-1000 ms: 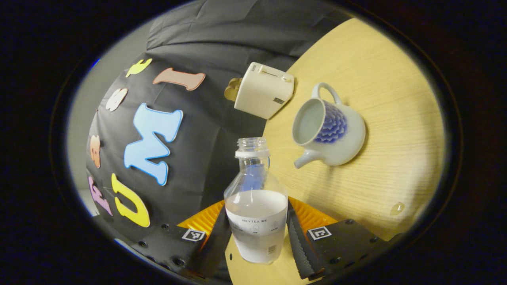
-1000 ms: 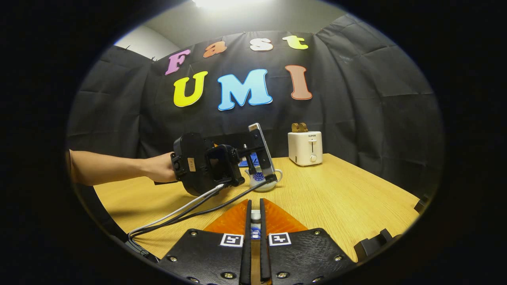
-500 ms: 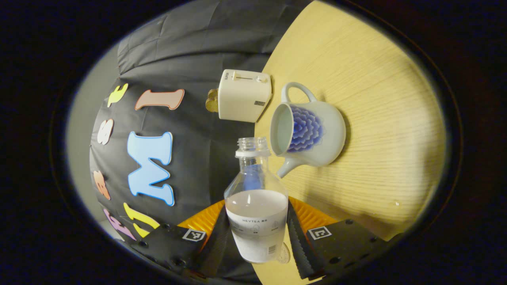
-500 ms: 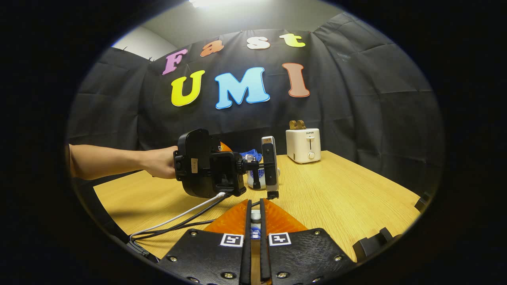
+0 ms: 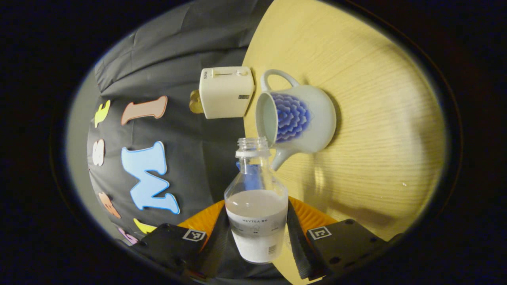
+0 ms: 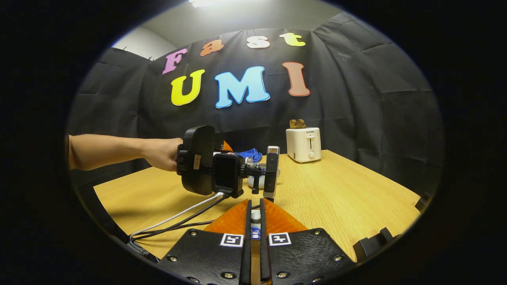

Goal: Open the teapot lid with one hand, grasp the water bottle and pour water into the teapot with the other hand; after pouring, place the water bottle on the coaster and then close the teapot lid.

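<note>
In the left gripper view, the left gripper [image 5: 256,233] was clenched on the water bottle [image 5: 256,206], its 2 fingers [image 5: 296,241] pressing the bottle's sides at the labelled lower part. The bottle was uncapped and about half full of cloudy liquid. The view was rolled hard, so the bench [image 5: 376,118] stood almost on edge at the right. The bottle's open neck sat just beside the spout and rim of the teapot [image 5: 299,118], which was lidless, its pale inside showing, its blue flower pattern facing the camera and its handle pointing toward the bench's far edge. No stream could be made out between neck and pot. A white toaster [image 5: 225,92] stood at the far edge of the bench against the booth cloth, close to the teapot's handle.

In the right gripper view, the right gripper [image 6: 256,229] had its fingers drawn nearly together on the small teapot lid [image 6: 256,216], whose pale knob and a bit of blue showed between them. Beyond it, a hand [image 6: 160,153] held the left gripper [image 6: 222,168] out over the middle of the bench [image 6: 336,198], with the teapot [image 6: 253,180] mostly hidden behind it. Cables [image 6: 178,219] trailed from that gripper toward the near edge. The toaster [image 6: 303,144] stood at the far edge.
</note>
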